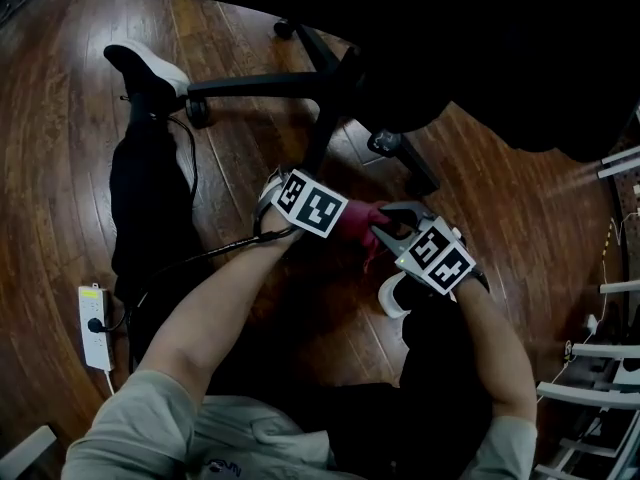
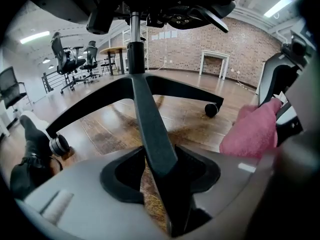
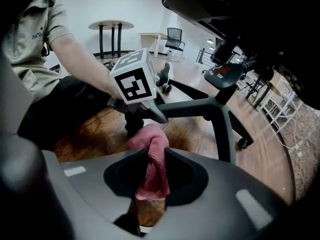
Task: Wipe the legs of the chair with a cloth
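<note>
Bare floor (image 1: 235, 43) between the chair legs (image 1: 260, 83) gives clear passage. Obstructions: casters (image 1: 197, 111) at leg ends, a shoe (image 1: 150, 68) beside the left leg, a cable (image 1: 205, 258) and power strip (image 1: 93, 326) at lower left, white racks (image 1: 590, 396) at far right.

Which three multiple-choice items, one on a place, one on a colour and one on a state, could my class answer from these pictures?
1. Where is the cloth? A on the floor; B between the right gripper jaws; C on the seat.
2. What colour is the chair leg? A white; B red; C black.
3. How do the left gripper jaws stand? A closed on the chair leg; B wide apart and empty; C closed on a cable.

Answers: 1 B, the right gripper view shows the pink cloth pinched there. 2 C, the leg is black in every view. 3 A, the left gripper view shows the leg clamped between them.
</note>
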Action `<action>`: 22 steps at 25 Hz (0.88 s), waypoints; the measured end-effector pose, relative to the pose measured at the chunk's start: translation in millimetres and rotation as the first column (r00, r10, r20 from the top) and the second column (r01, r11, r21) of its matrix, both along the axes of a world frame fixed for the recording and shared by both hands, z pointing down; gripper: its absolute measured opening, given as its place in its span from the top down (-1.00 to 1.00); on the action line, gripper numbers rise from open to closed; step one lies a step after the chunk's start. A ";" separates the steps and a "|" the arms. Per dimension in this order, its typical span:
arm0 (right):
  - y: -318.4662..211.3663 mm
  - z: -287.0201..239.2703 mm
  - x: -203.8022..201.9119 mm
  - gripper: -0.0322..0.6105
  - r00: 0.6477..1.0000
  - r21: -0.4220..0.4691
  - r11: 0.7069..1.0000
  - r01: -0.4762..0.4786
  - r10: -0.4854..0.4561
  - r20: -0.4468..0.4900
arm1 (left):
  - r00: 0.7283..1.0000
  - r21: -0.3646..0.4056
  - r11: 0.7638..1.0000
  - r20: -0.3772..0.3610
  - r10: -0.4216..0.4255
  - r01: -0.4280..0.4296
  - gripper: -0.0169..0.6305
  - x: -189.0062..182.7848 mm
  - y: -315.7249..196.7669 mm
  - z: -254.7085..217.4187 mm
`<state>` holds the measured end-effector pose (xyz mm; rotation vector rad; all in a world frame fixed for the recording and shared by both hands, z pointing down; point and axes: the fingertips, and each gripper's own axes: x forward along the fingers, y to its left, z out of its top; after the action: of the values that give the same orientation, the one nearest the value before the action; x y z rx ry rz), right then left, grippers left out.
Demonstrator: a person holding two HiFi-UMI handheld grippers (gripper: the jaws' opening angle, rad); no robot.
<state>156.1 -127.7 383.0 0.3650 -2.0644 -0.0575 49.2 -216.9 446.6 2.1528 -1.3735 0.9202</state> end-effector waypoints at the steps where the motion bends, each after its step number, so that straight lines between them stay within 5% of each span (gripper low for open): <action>1: 3.6 1.0 -1.5 0.63 1.000 -0.006 1.000 0.013 -0.013 -0.008 | 1.000 -0.001 1.000 -0.011 0.019 -0.019 0.43 0.1 2.5 -0.4; 9: 10.8 2.0 -9.2 0.63 0.999 -0.034 0.999 0.041 -0.041 -0.006 | 0.977 0.006 0.977 -0.032 0.213 -0.213 0.35 -10.5 -3.3 -1.9; 13: 16.3 4.2 -8.8 0.63 0.999 -0.052 0.998 0.045 -0.045 -0.001 | 0.940 0.014 0.941 0.057 0.338 -0.339 0.38 -31.0 -19.2 -0.9; 17: 18.8 2.5 -9.4 0.63 0.999 -0.066 0.997 0.034 -0.033 0.021 | 0.876 -0.010 0.880 0.092 0.473 -0.475 0.39 -48.1 -33.7 5.5; 22: 16.8 -2.1 -16.4 0.63 0.998 -0.083 0.996 0.017 -0.011 0.069 | 0.842 0.047 0.848 0.151 0.517 -0.529 0.43 -67.5 -63.3 2.2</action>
<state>139.6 -110.9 380.9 0.3048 -2.1299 0.0331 -18.3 -280.1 448.8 2.6402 -0.8888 1.2385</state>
